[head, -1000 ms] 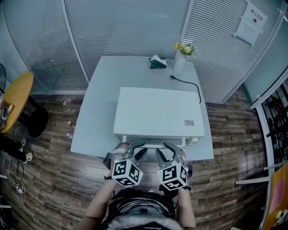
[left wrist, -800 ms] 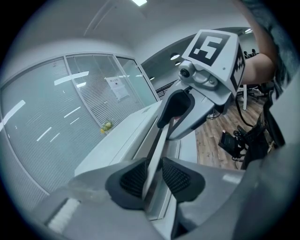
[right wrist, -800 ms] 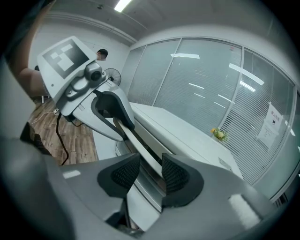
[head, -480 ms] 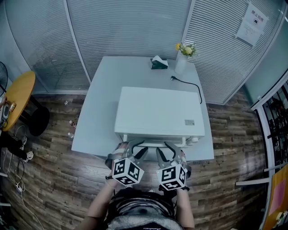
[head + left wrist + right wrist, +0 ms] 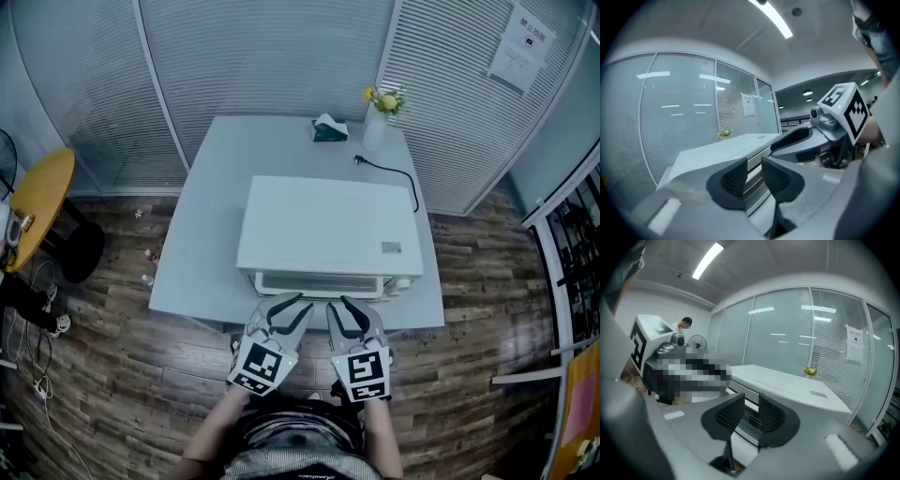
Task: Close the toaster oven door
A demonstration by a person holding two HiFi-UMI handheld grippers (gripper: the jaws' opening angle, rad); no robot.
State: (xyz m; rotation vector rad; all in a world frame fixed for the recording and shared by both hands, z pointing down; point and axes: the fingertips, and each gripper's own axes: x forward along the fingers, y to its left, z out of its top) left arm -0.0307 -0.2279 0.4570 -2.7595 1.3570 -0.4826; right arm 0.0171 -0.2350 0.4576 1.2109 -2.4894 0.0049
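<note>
The white toaster oven sits on the pale table, and its door faces me along the front edge. The door looks raised against the body; I cannot tell if it is fully shut. My left gripper and right gripper hover side by side just in front of the door, apart from it. In the left gripper view the jaws are closing with only a narrow gap, through which the oven shows. The right gripper's jaws are closing too, with nothing between them.
The table also carries a tissue box, a vase of flowers and the oven's black cord at the back. A yellow round table stands at left. Blinds line the far wall. A person stands far off.
Both grippers have tilted and drawn slightly back from the oven's front. The door strip that lay by the fingertips now stands against the oven.
</note>
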